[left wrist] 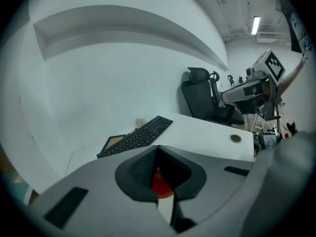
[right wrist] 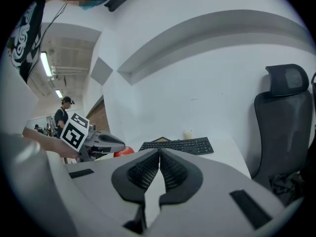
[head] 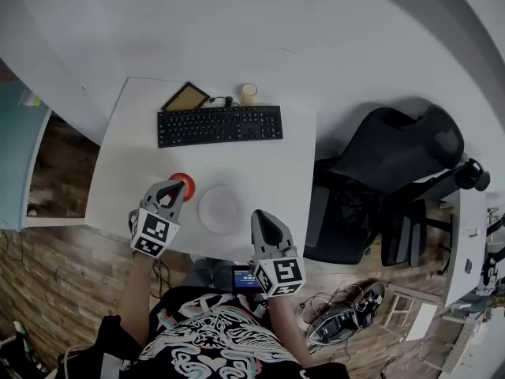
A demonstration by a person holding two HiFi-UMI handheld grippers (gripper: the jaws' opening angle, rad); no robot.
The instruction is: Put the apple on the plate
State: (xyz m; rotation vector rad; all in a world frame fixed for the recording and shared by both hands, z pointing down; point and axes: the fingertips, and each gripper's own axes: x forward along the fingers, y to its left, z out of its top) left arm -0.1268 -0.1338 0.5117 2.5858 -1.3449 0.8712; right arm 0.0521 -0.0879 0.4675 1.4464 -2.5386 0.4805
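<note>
A red apple (head: 184, 182) lies on the white desk (head: 260, 164), just left of a round white plate (head: 218, 209) near the front edge. My left gripper (head: 174, 189) hovers right beside the apple, its tips over the fruit's near side. Its jaws are shut with nothing between them; in the left gripper view the apple (left wrist: 161, 183) shows red below the closed tips (left wrist: 158, 147). My right gripper (head: 263, 216) hangs at the desk's front edge, right of the plate, also shut and empty (right wrist: 159, 151). The right gripper view shows the apple (right wrist: 123, 151) behind the left gripper (right wrist: 105, 141).
A black keyboard (head: 219, 125) spans the back of the desk, with a brown-framed tablet (head: 186, 97) and a pale cup (head: 248, 93) behind it. A black office chair (head: 387, 180) stands right of the desk. Cables and shoes lie on the wooden floor (head: 347, 314).
</note>
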